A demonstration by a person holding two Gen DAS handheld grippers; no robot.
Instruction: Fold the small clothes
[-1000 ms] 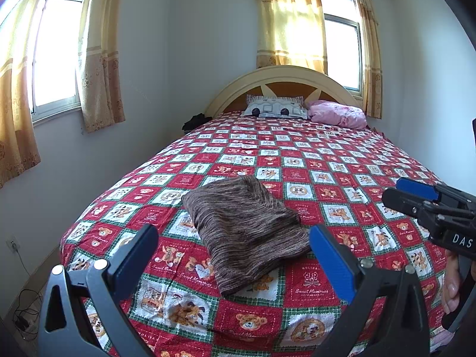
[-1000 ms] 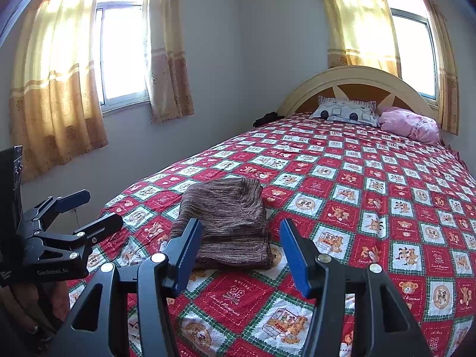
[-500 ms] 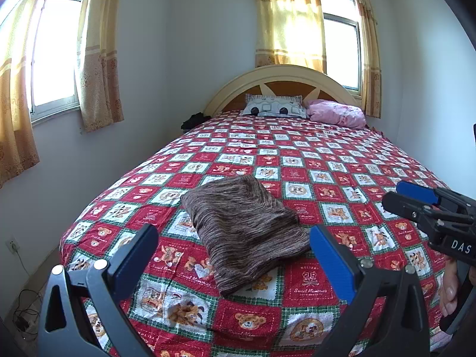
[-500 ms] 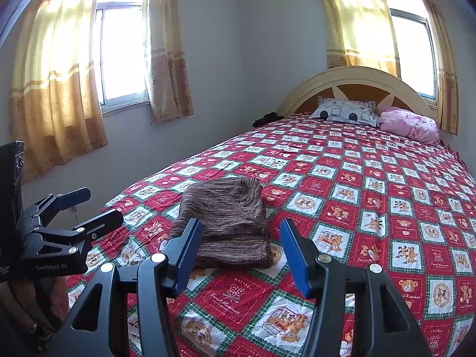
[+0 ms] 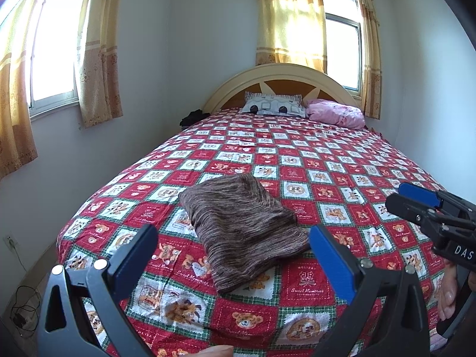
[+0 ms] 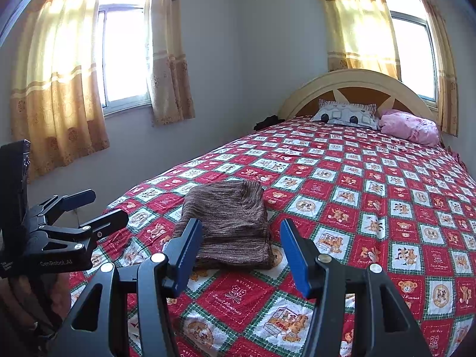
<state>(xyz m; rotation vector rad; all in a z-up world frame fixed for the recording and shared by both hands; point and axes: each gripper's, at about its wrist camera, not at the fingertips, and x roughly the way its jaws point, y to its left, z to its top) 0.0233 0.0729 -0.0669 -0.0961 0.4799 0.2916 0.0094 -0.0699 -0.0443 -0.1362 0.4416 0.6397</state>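
1. The left gripper [image 5: 233,255] and right gripper [image 6: 241,253] are being held with fingers spread wide, gripping nothing
2. The brown knit garment [image 5: 242,229] is being shown folded on the bedspread [image 5: 342,160] just beyond
3. It is being judged soft, light; a hem corner is being advised for grasping

Left gripper [image 5: 233,248] in foreground, jaws spread wide, blue pads empty, held above near end of bed [image 5: 342,160]. Folded brown striped garment [image 5: 241,226] lies flat on red checked teddy-bear bedspread [image 5: 309,290], between and beyond the 2 fingers, untouched. Right gripper [image 5: 407,197] at right edge, jaws apart, empty, hand partly visible below it. 2 pillows at headboard [image 5: 279,73]: patterned grey pillow [image 5: 273,107], pink pillow [image 5: 336,114]. Dark item [image 5: 193,117] at far left corner of bed. Curtained windows on left and far walls.
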